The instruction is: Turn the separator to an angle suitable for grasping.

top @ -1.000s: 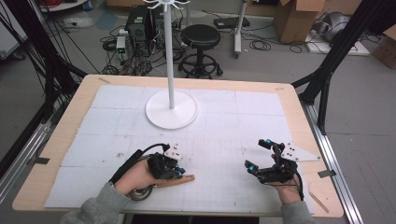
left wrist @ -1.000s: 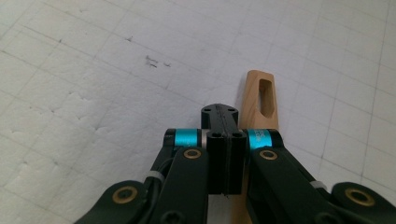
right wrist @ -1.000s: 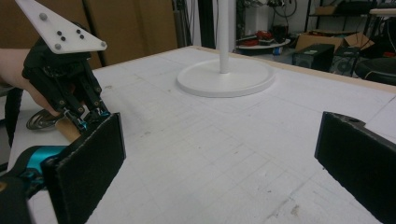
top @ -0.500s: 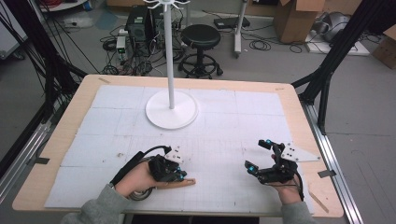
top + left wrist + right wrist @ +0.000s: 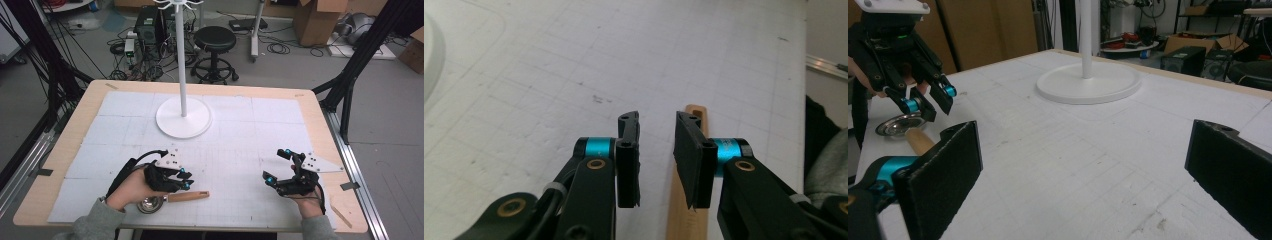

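Note:
A small metal ladle lies near the table's front edge, its round bowl (image 5: 150, 203) under the person's left hand and its wooden handle (image 5: 187, 196) pointing right. My left gripper (image 5: 184, 178) hovers just above the handle, jaws a little apart with nothing between them. In the left gripper view the handle (image 5: 685, 220) runs along the mat under the right jaw of the gripper (image 5: 656, 132). My right gripper (image 5: 276, 164) rests at the front right, wide open and empty. In the right gripper view, the gripper (image 5: 1083, 165) faces the left gripper (image 5: 928, 100), the bowl (image 5: 898, 125) and the handle (image 5: 920, 140).
A white pole stand with a round base (image 5: 183, 117) stands at the middle back of the white gridded mat (image 5: 240, 125). The wooden table edge (image 5: 320, 125) frames the mat. Beyond the table are a stool (image 5: 214, 42), boxes and cables.
The wooden handle, slightly raised a second ago, now lies flat on the mat. My left gripper stays just above it with its jaws apart. The right gripper has barely moved.

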